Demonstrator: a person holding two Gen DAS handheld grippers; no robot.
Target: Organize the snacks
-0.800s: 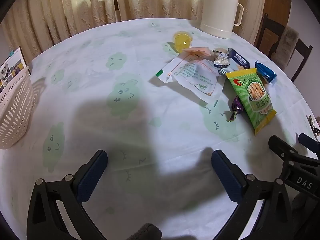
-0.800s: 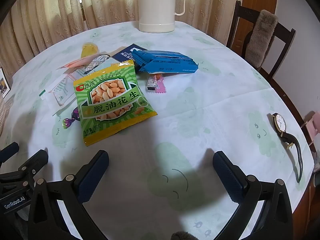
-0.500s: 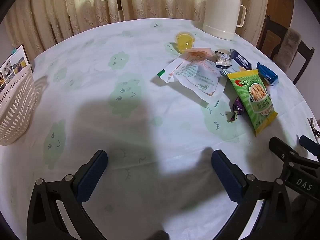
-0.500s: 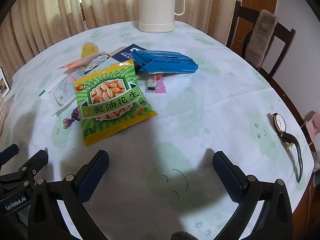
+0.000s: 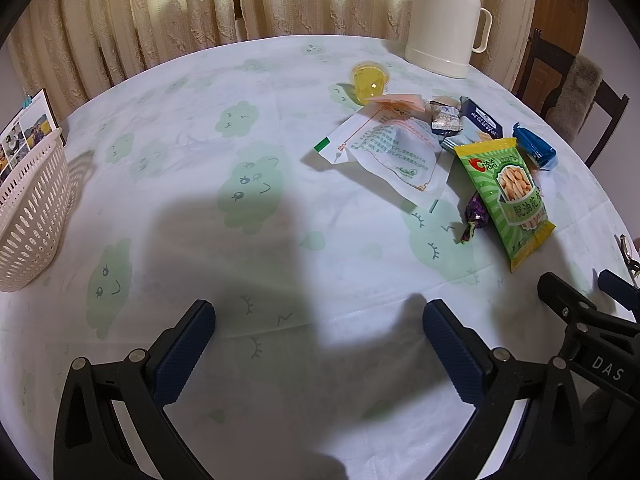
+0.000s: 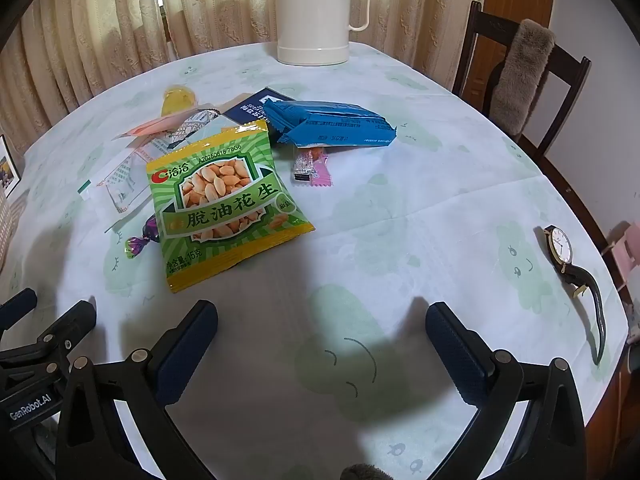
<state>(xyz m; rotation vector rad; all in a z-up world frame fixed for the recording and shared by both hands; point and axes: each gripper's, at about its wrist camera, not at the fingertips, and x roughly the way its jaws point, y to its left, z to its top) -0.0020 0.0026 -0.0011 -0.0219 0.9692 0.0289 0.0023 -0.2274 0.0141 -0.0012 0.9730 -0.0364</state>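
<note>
- The white lattice basket (image 5: 30,216) sits at the far left of the left hand-held gripper (image 5: 318,344). It shows a little more of itself than a moment ago, having slid slightly inward in the left wrist view.
- The left hand-held gripper hangs over bare counter (image 5: 200,128) with its jaws spread wide and nothing between them, the same wide spread as in the earlier frames.
- Ahead and to the right of it lie the snacks, in the same heap as before: a white printed sachet (image 5: 394,152), a yellow jelly cup (image 5: 370,80), a purple wrapped candy (image 5: 476,220) and the green peanut packet (image 5: 508,196).
- In the left wrist view the whole heap and the cream thermos jug (image 5: 444,20) have drifted a touch to the right and farther off.
- The right hand-held gripper (image 6: 320,346) is also spread wide and empty. Its view is unchanged from the earlier frames.
- The green peanut packet lies just ahead and left of its left finger, not touching.
- The blue packet (image 6: 336,126) lies beyond, over a small pink wrapper (image 6: 316,166).
- A wristwatch (image 6: 568,260) lies well off to the right, near the counter edge.
</note>
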